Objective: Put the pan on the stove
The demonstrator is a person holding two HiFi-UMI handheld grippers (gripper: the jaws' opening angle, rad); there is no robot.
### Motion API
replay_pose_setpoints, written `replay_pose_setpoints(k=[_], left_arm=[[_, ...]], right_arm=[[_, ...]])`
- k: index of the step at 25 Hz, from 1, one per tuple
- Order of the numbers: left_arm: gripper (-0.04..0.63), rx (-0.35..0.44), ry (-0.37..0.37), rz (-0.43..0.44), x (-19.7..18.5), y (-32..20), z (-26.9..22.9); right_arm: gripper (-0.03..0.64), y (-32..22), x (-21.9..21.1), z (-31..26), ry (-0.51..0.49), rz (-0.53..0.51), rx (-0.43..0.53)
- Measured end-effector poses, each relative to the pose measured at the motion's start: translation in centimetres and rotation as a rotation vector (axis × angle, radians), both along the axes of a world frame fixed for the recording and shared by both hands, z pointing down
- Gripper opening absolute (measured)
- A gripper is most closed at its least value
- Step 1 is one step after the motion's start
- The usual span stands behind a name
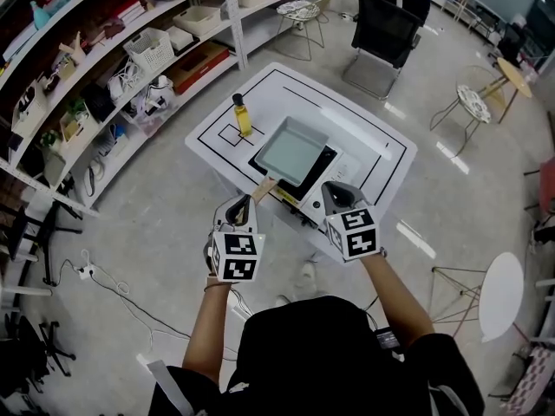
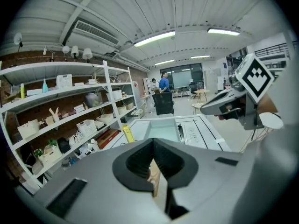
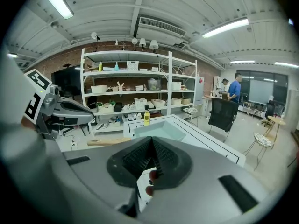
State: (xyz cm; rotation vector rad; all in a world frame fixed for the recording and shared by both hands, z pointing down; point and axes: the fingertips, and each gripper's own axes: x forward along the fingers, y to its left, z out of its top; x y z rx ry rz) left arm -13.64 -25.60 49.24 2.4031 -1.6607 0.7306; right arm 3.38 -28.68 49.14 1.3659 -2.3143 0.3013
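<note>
A square pale-green pan [image 1: 290,152] sits on the black stove [image 1: 305,189] on the white table [image 1: 381,146]. Its wooden handle [image 1: 264,187] points toward me. The left gripper [image 1: 243,204] hovers just short of the handle's end, shut with nothing between its pads. Along its own jaws [image 2: 153,146] I see the handle [image 2: 154,178] beyond and the pan [image 2: 161,129] farther off. The right gripper [image 1: 334,193] hangs over the stove's near right corner, also shut and empty. From the right gripper [image 3: 152,146], the pan [image 3: 159,130] and the free-lying handle [image 3: 110,142] show.
A yellow bottle [image 1: 242,115] stands on the table left of the pan. Shelves [image 1: 113,68] full of boxes line the left wall. A black chair [image 1: 386,29] stands beyond the table, with stools and small round tables [image 1: 503,293] at the right.
</note>
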Motion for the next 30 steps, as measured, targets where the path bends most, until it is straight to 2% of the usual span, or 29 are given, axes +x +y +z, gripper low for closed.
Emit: replay_pose_setpoints(k=[3, 8, 14, 20, 30], left_arm=[[0.011, 0.038, 0.015, -0.015, -0.3, 1.8, -1.0], [0.011, 0.082, 0.097, -0.044, -1.6, 5.0, -4.0], [0.011, 0.106, 0.183, -0.038, -2.0, 8.1, -5.5], [0.011, 0.138, 0.174, -0.028, -1.9, 9.7, -5.9], [0.011, 0.168, 0.204, -0.015, 0.0, 10.9, -7.7]], right_arm=[[0.002, 1.6, -0.9, -0.8, -0.007, -0.007, 0.023], [0.002, 4.5, -2.7, -2.7, -0.019, -0.017, 0.075], [0.002, 7.5, -3.8, -4.5, -0.046, -0.002, 0.138], [0.002, 9.7, -4.1, -5.5, -0.048, 0.004, 0.165], [0.002, 10.8, -2.5, -7.4, -0.062, 0.014, 0.205]])
